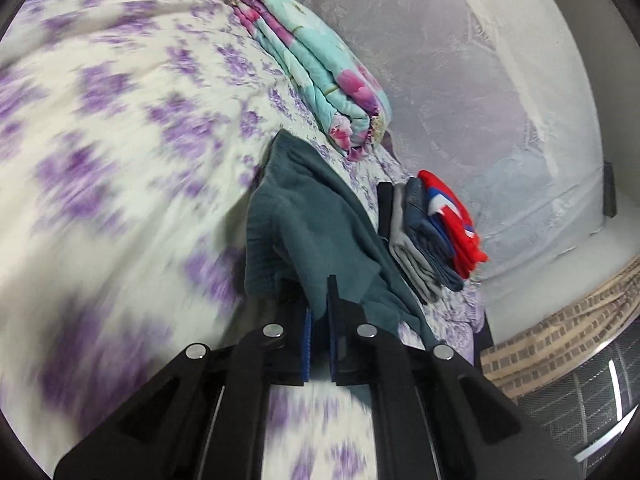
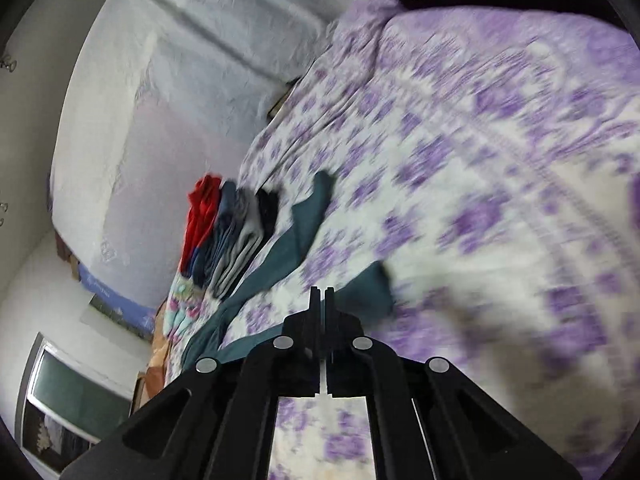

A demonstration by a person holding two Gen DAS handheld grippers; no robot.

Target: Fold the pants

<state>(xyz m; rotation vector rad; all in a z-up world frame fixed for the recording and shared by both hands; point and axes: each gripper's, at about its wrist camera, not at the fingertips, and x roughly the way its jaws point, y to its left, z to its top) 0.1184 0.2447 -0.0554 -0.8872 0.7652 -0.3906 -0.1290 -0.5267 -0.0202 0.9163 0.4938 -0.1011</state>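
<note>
The left gripper is clamped on the teal pants; the right gripper is clenched at their fabric. The pants are lifted over the bed. Step judged: carrying over a fold; alignment is required next.

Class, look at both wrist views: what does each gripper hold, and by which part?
Both hold the teal pants. The left gripper pinches a bunched edge; the right gripper grips another edge, exact part unclear.

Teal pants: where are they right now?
The teal pants lie on the purple-flowered bedspread, pinched in the left claw in the left wrist view, just left of the stack of folded clothes.
</note>
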